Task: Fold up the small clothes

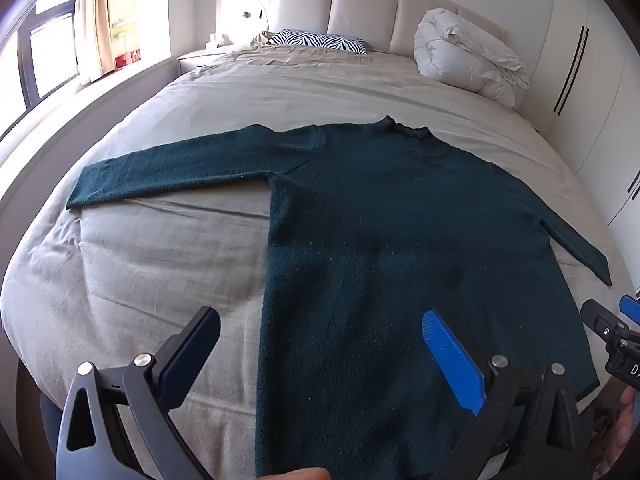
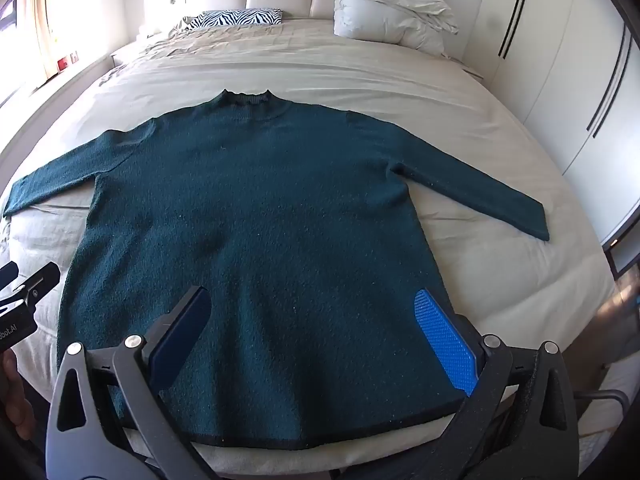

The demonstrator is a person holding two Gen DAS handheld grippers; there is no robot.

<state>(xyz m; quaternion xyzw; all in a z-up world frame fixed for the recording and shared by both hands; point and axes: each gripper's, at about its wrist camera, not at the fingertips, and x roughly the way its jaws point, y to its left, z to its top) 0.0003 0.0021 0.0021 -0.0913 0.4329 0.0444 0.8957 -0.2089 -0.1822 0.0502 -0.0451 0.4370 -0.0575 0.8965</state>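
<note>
A dark green long-sleeved sweater [image 1: 400, 232] lies flat on the bed, collar away from me, both sleeves spread out; it also shows in the right wrist view [image 2: 260, 220]. My left gripper [image 1: 320, 328] is open and empty above the sweater's lower left part, its left finger over the bedsheet. My right gripper [image 2: 312, 308] is open and empty above the sweater's lower hem [image 2: 320, 442]. The right gripper's tip shows at the right edge of the left wrist view [image 1: 612, 328]; the left gripper's tip shows at the left edge of the right wrist view [image 2: 28, 288].
The bed [image 1: 160, 272] has a beige sheet. A zebra-print pillow [image 1: 320, 40] and a bundled white duvet [image 1: 464, 52] lie by the headboard. A window ledge [image 1: 60, 120] runs on the left, white wardrobes [image 2: 560, 80] on the right.
</note>
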